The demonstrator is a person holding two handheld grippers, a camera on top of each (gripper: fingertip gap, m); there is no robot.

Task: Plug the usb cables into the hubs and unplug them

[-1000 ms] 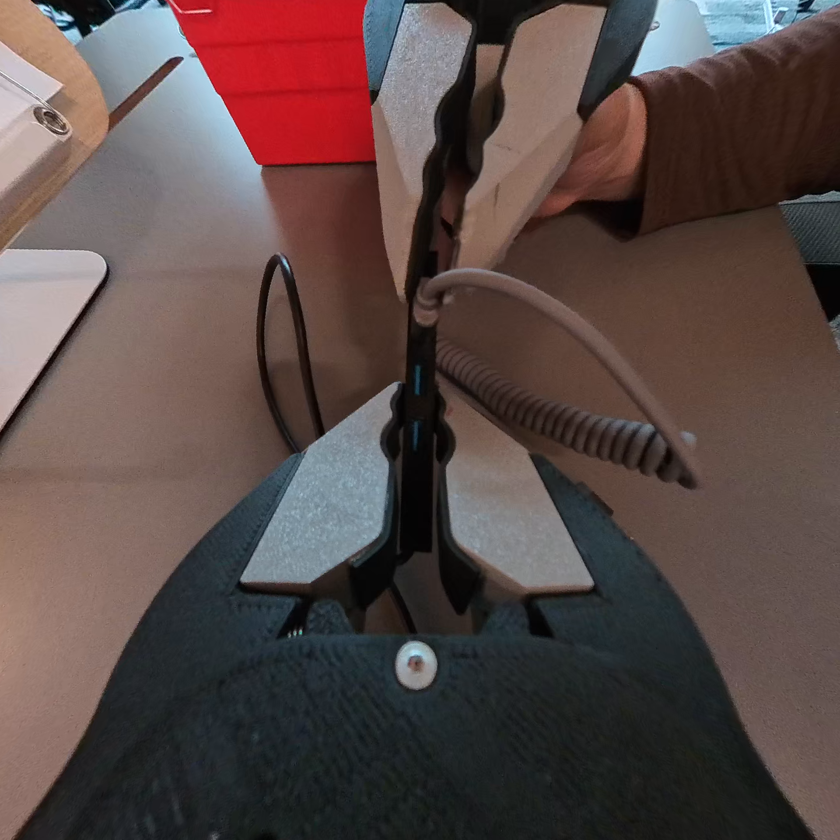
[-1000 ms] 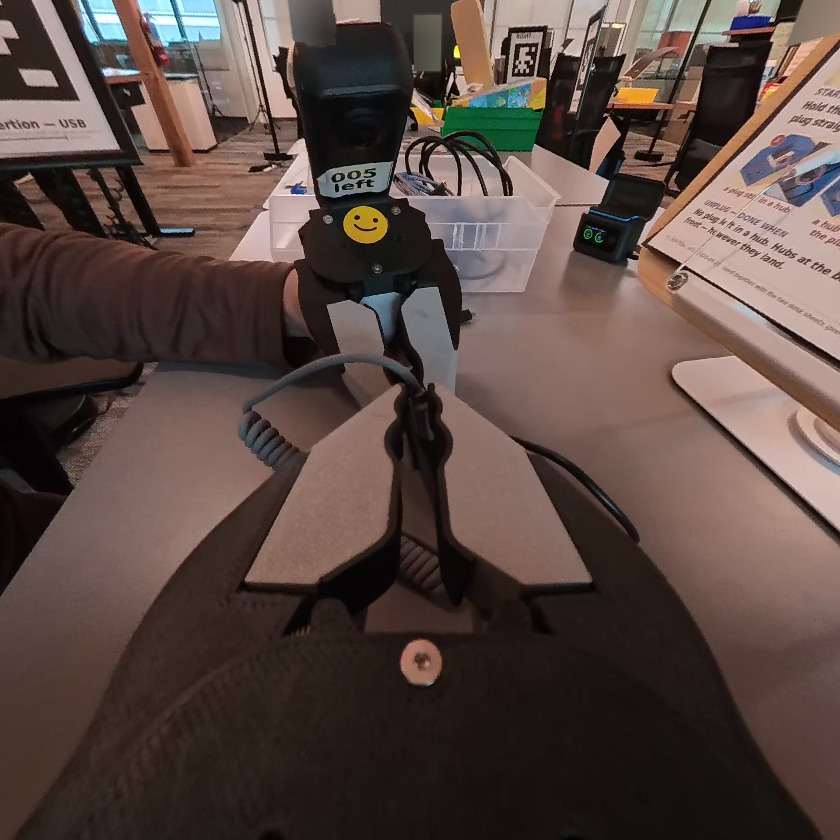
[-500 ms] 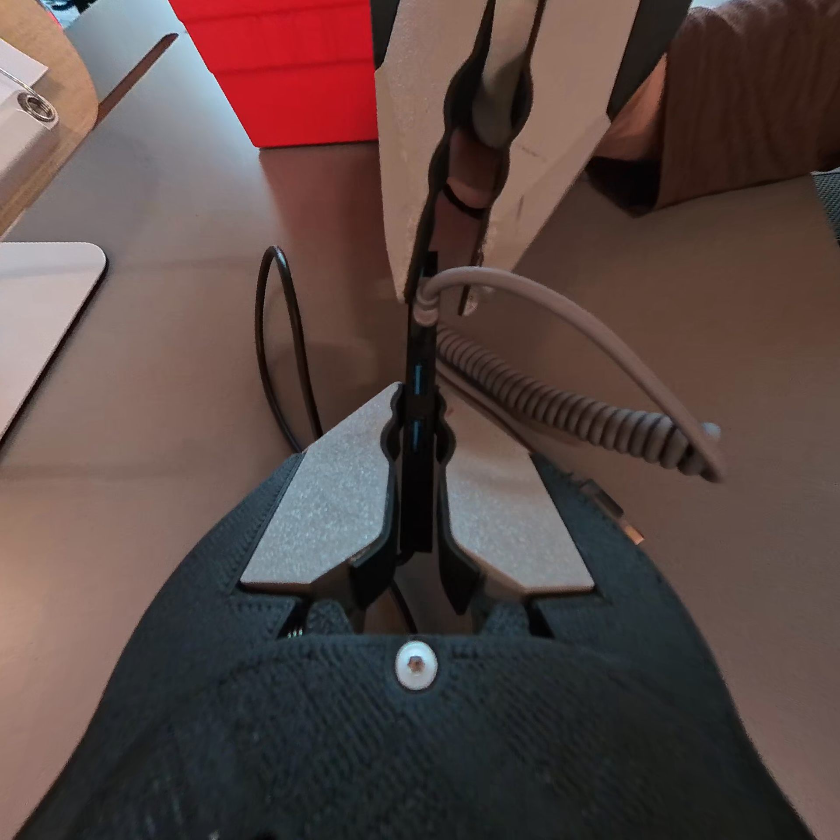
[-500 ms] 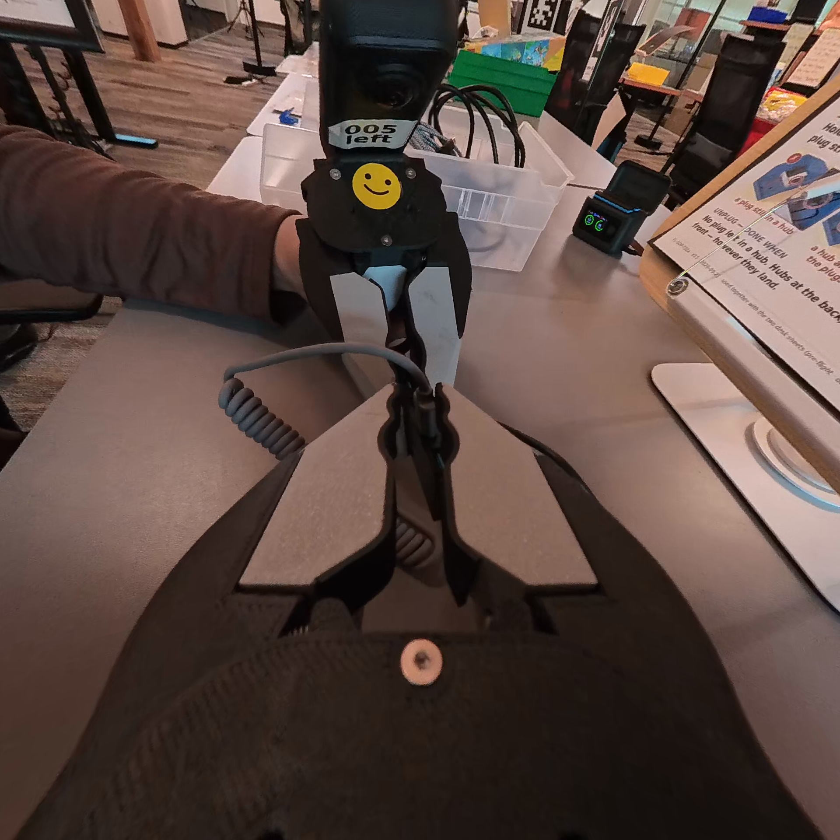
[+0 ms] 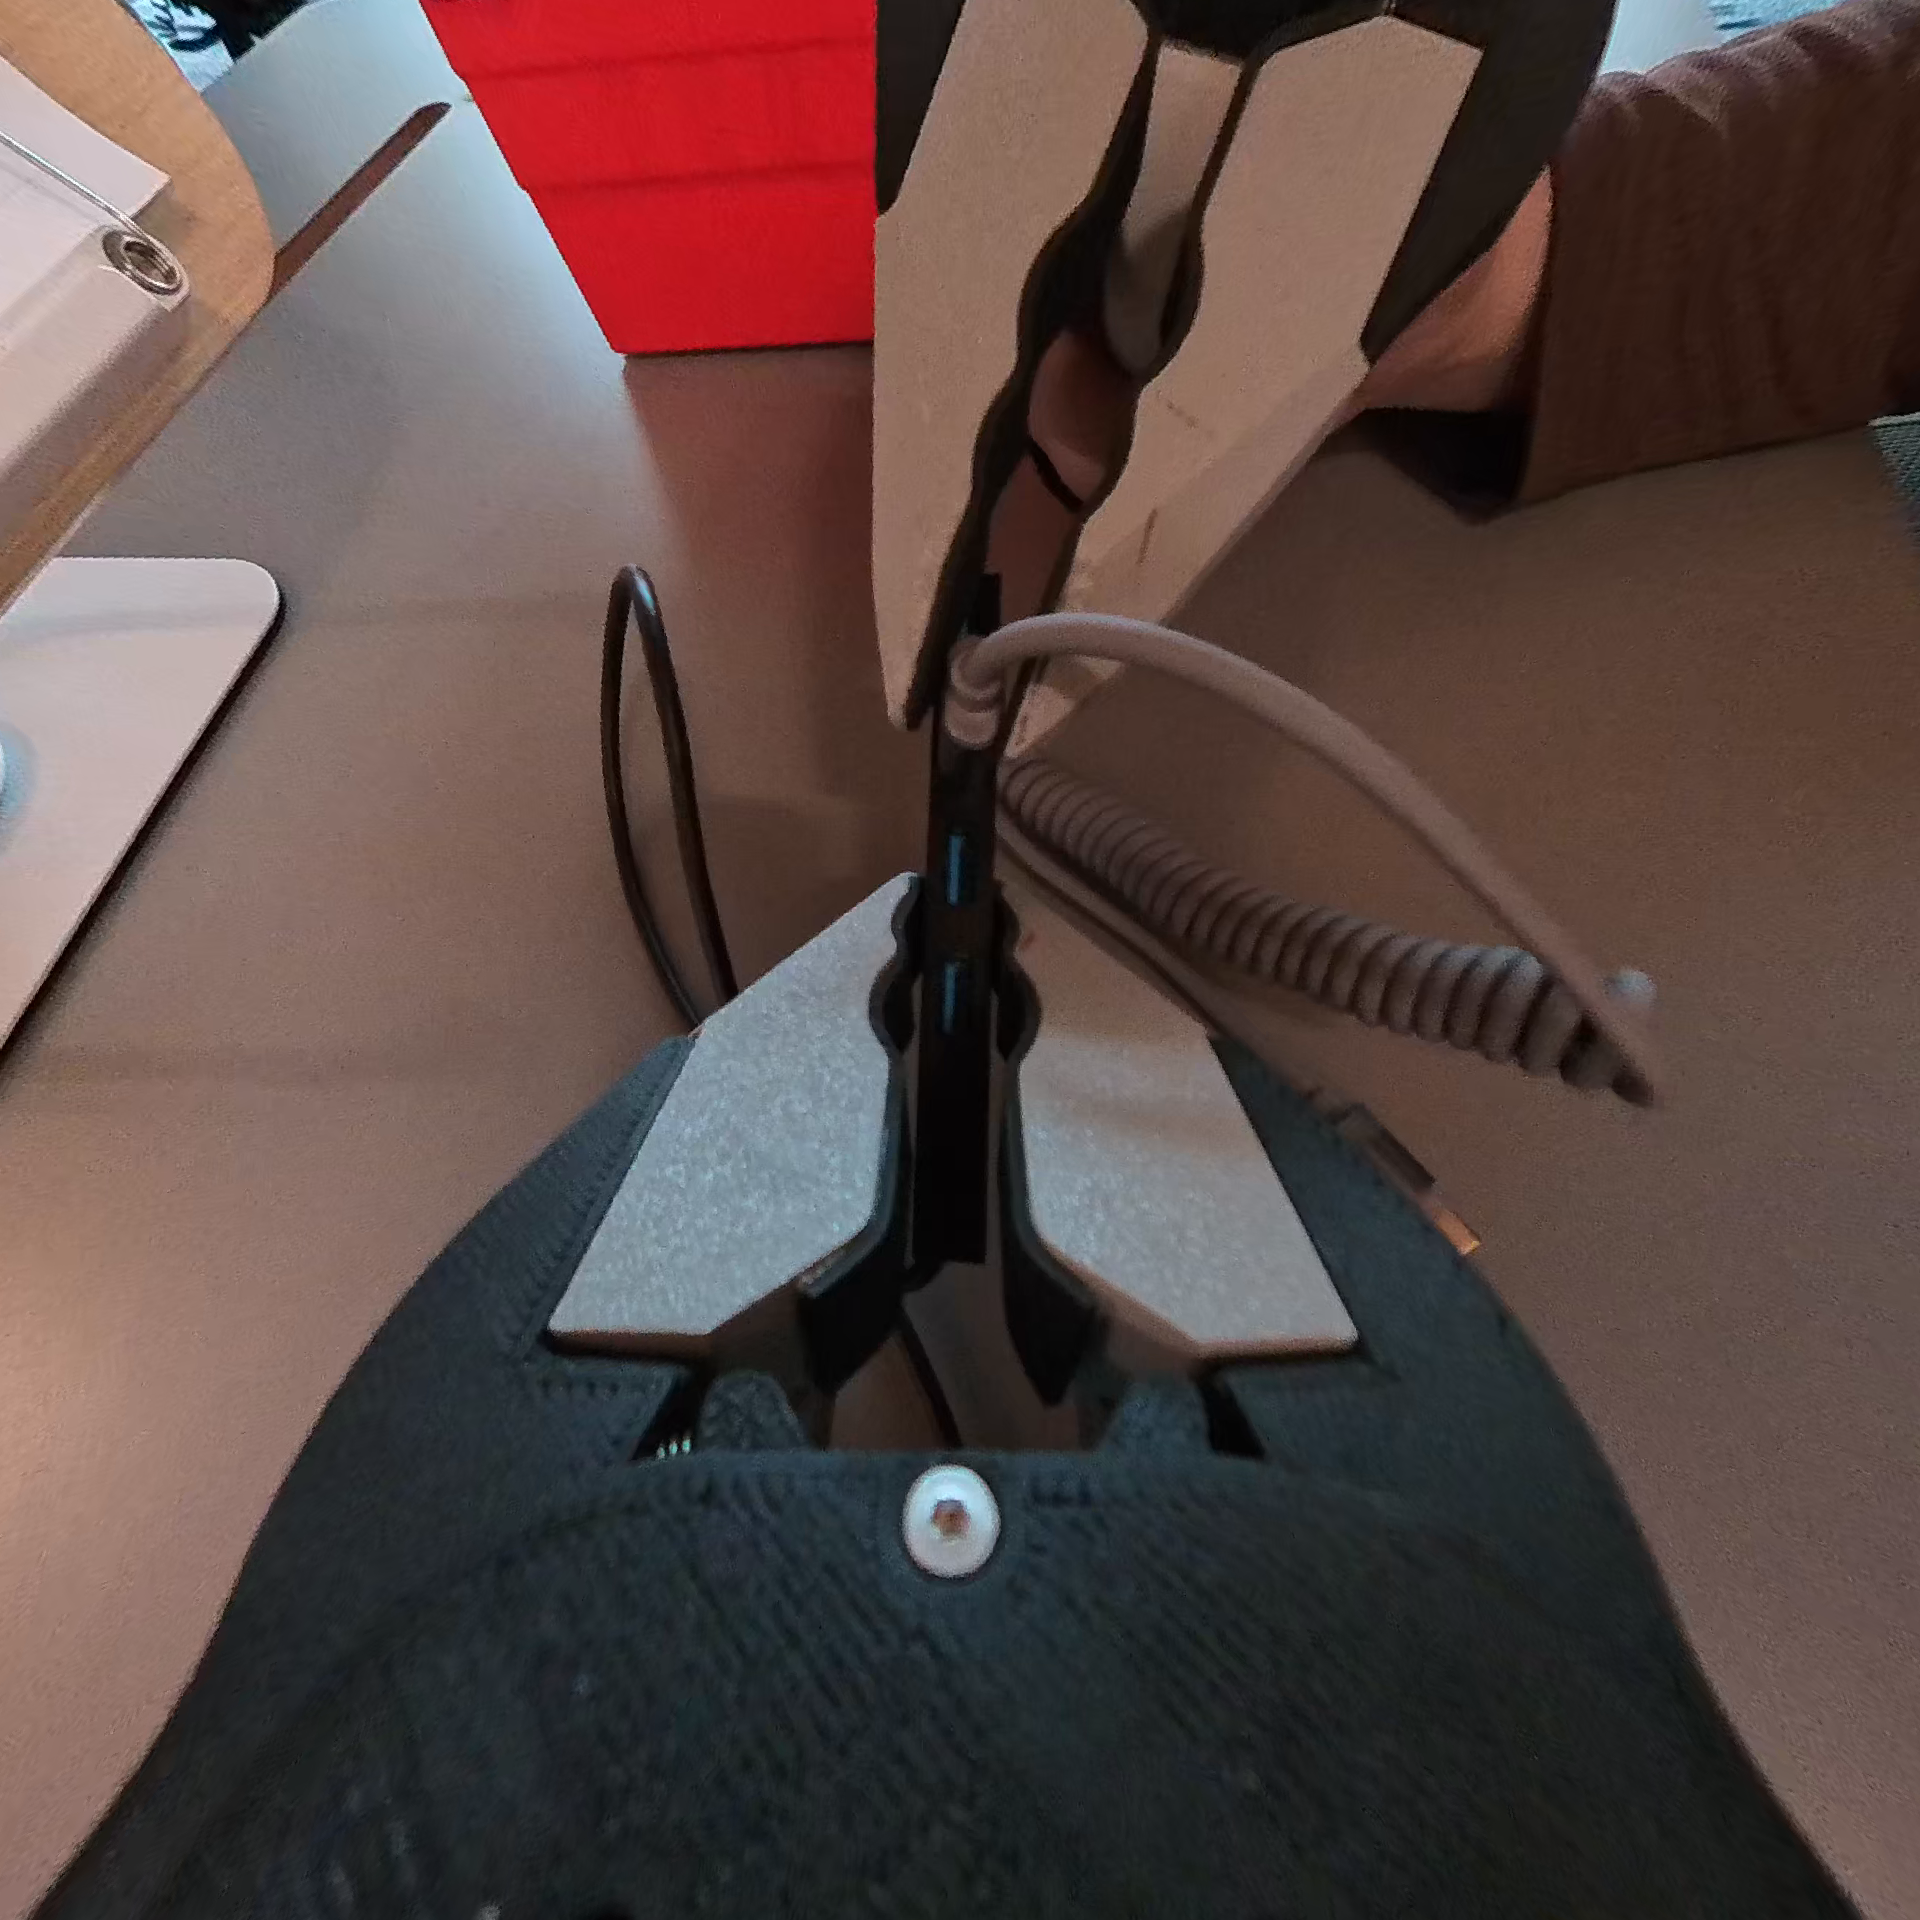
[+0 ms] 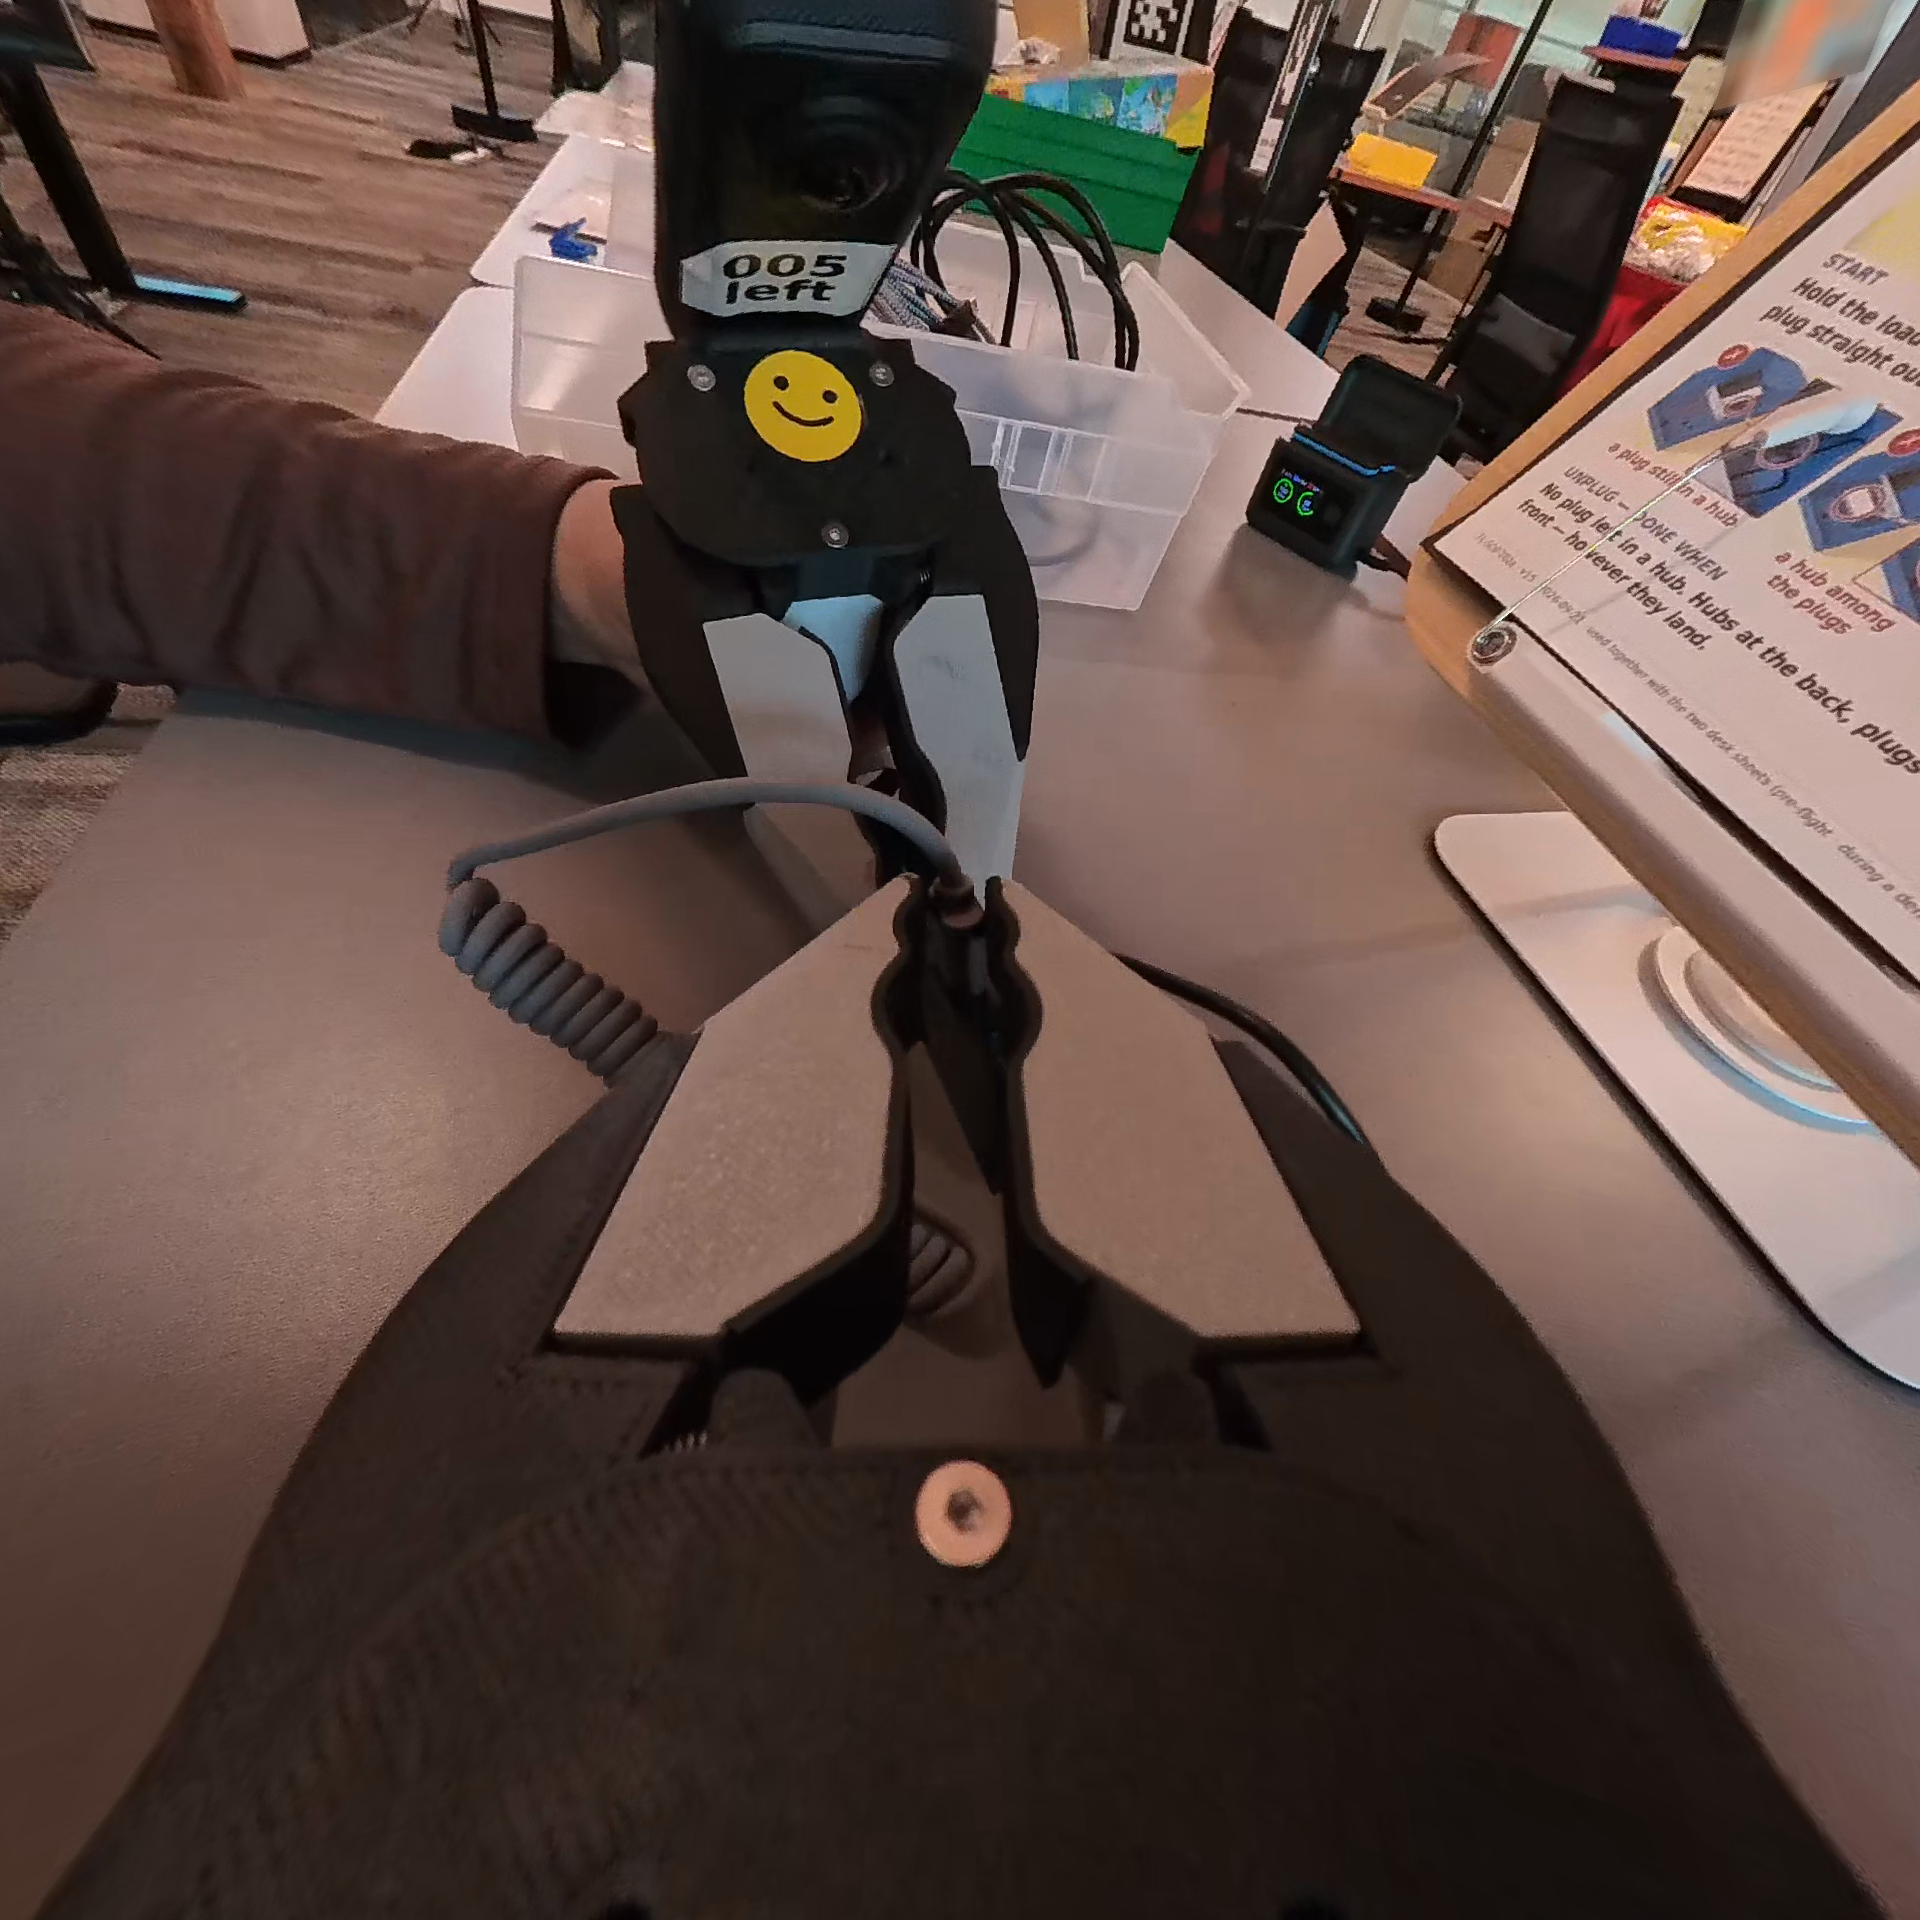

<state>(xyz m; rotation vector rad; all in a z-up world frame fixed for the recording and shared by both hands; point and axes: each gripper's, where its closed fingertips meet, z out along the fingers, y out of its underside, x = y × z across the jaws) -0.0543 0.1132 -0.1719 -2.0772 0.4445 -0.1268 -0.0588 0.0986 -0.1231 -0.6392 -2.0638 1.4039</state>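
The left gripper (image 5: 956, 997) is closed tight on the thin black hub (image 5: 961, 1039), which stands on edge between its fingers and runs toward twelve o'clock with its blue ports showing. At the hub's far end the right gripper (image 5: 971, 707) is pinched nearly shut on the plug of the grey coiled cable (image 5: 1299, 935); in the right wrist view that same plug sits at the fingertips of the right gripper (image 6: 961, 914), with the left gripper (image 6: 883, 769) just beyond at twelve o'clock. The coil trails toward three o'clock over the table (image 5: 364, 831). The plug appears seated in the hub, so I judge pulling it out remains.
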